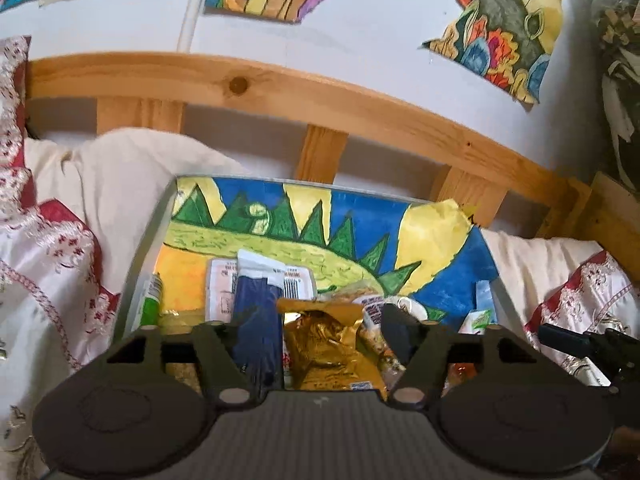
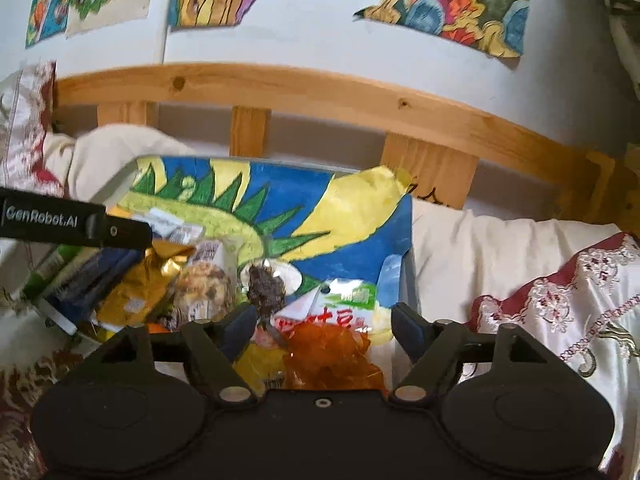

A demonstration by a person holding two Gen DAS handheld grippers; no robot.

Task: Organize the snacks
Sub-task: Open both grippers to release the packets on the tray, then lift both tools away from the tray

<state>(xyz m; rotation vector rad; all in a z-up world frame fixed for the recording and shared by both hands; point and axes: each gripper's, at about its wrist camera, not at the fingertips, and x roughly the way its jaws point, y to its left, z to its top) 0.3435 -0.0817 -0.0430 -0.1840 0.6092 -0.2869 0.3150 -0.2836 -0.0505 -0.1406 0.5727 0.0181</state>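
The snacks are lying heaped at the near end of a shallow tray (image 1: 138, 264) whose floor is lined with a bright painted sheet. A gold foil packet (image 1: 328, 344) is sitting in the middle of the pile, a dark blue packet (image 1: 256, 320) is leaning along its left, and a green tube (image 1: 152, 300) is resting against the tray's left wall. Toward the right, an orange crinkled wrapper (image 2: 332, 356) is lying over a packet with red lettering (image 2: 320, 316), with a cookie-print packet (image 2: 204, 288) beside them.

The left gripper (image 1: 320, 320) is hovering over the gold packet with its jaws standing wide; nothing is pinched between them, though the packet is lying in the gap. The right gripper (image 2: 324, 322) is likewise spread wide above the orange wrapper, its pads clear of it (a release or a fresh approach – the views alone don't settle which).

Everything seems gathered in the tray so that loose packets stay off the embroidered bedspread (image 2: 560, 320) – the tray itself is resting on the bed, near the wooden headboard (image 1: 280, 92).
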